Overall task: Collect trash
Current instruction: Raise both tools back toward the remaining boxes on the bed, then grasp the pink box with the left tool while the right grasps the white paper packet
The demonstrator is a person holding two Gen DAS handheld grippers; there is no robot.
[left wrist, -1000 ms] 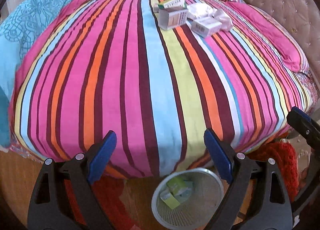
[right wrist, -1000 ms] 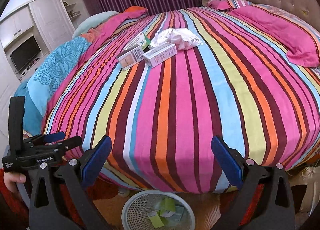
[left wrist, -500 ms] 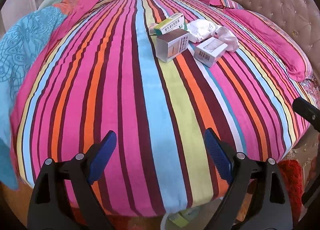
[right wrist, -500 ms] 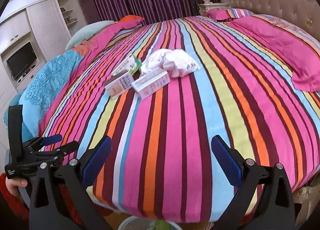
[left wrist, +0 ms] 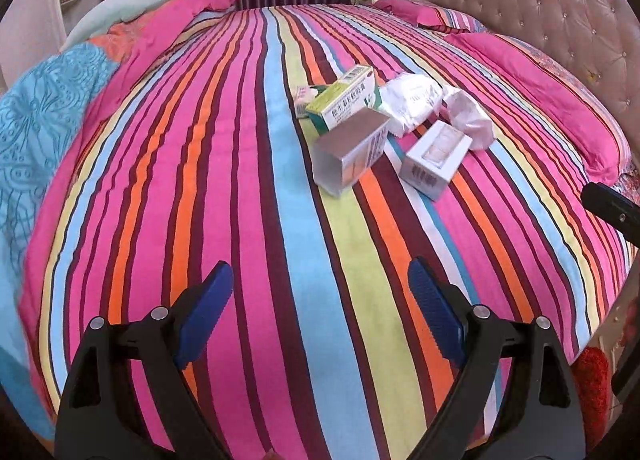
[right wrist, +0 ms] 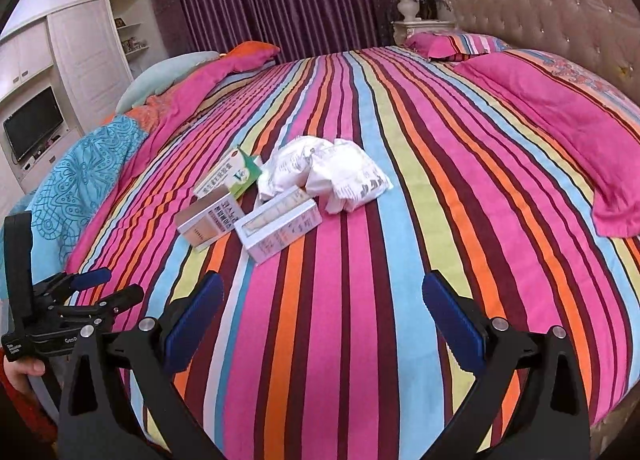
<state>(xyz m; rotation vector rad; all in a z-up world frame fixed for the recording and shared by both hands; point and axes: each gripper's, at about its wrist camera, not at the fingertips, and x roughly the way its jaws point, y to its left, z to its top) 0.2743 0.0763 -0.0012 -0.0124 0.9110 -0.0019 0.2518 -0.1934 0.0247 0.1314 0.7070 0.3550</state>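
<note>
Trash cluster sits mid-bed on the striped bedspread (left wrist: pixel 248 220), far from both grippers. Contents: silver carton (left wrist: pixel 350 150) nearest, its open end facing the near side; white windowed carton (left wrist: pixel 434 158) just to its right; green-and-white medicine box (left wrist: pixel 344 98) behind, leaning on the silver one; crumpled white wrappers (left wrist: pixel 412 104) at the far right, touching the boxes.

Left gripper (left wrist: pixel 320 312): jaws spread wide, holding nothing, hovering over the near part of the bed. Right gripper (right wrist: pixel 322 320): likewise wide open and empty, the white windowed carton (right wrist: pixel 278 226) roughly ahead of it.

Risks, judged:
- Cartons look hollow and light; a hard squeeze may crush one, or a push on the soft bedding may slide it away.
- Items touch and overlap, so lifting the silver carton may topple the green box.
- Wrappers are limp; the pads may catch only a fold and drop the rest.

Writing: green box carries Chinese characters and a "V" mark, otherwise unreadable. Wrappers show dark print, illegible. The left gripper's body, seen from the right wrist, reads "Gen…", cut off.
</note>
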